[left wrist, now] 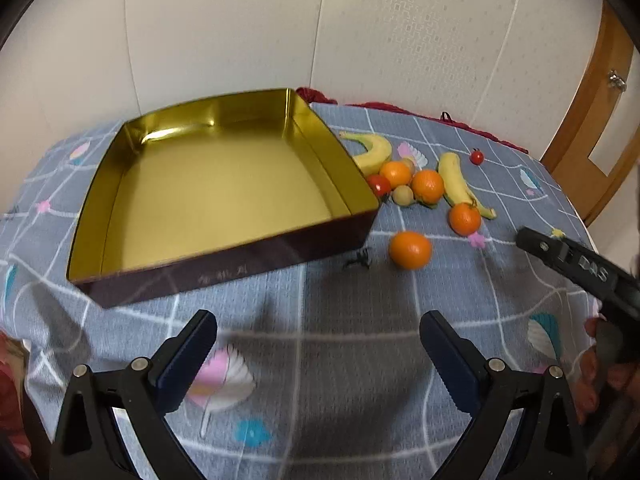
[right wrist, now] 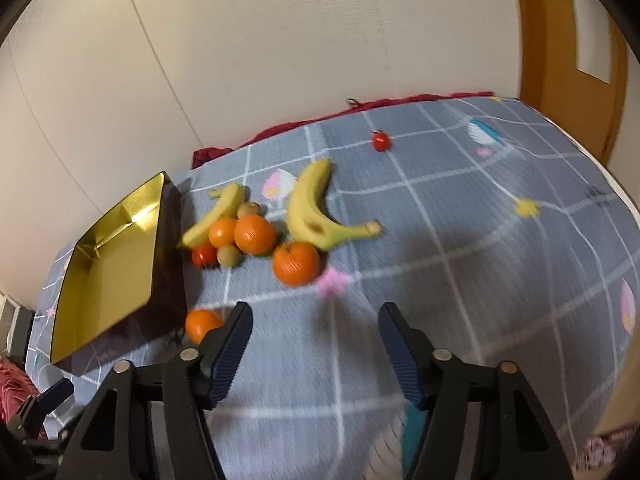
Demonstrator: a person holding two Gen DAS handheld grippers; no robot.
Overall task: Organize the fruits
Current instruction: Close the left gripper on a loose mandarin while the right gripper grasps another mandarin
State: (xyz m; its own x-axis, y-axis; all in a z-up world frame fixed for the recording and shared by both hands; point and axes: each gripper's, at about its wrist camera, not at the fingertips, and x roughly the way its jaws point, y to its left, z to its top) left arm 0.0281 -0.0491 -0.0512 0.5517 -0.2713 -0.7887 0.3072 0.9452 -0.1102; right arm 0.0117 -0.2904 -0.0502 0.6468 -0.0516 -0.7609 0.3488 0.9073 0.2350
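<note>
A gold-lined tin (left wrist: 120, 184) (right wrist: 70, 280) with dark outer walls lies on the patterned cloth, with nothing in it. To its right lie two bananas (left wrist: 372, 152) (right wrist: 310, 208), several oranges (left wrist: 410, 250) (right wrist: 297, 262), small cherry tomatoes (left wrist: 379, 185) (right wrist: 380, 141) and little greenish-brown round fruits (left wrist: 402, 195) (right wrist: 230, 257). My left gripper (left wrist: 318, 326) hovers open over bare cloth in front of the tin. My right gripper (right wrist: 316, 318) is open with nothing between its fingers, short of the nearest orange (right wrist: 202, 325), which sits by its left finger (right wrist: 234, 332).
The blue-grey checked cloth (left wrist: 340, 360) (right wrist: 480, 260) covers a round table that ends at the right. A white wall stands close behind, and a wooden door (right wrist: 568, 52) is at the far right. A red cloth (right wrist: 280, 130) bunches along the back edge.
</note>
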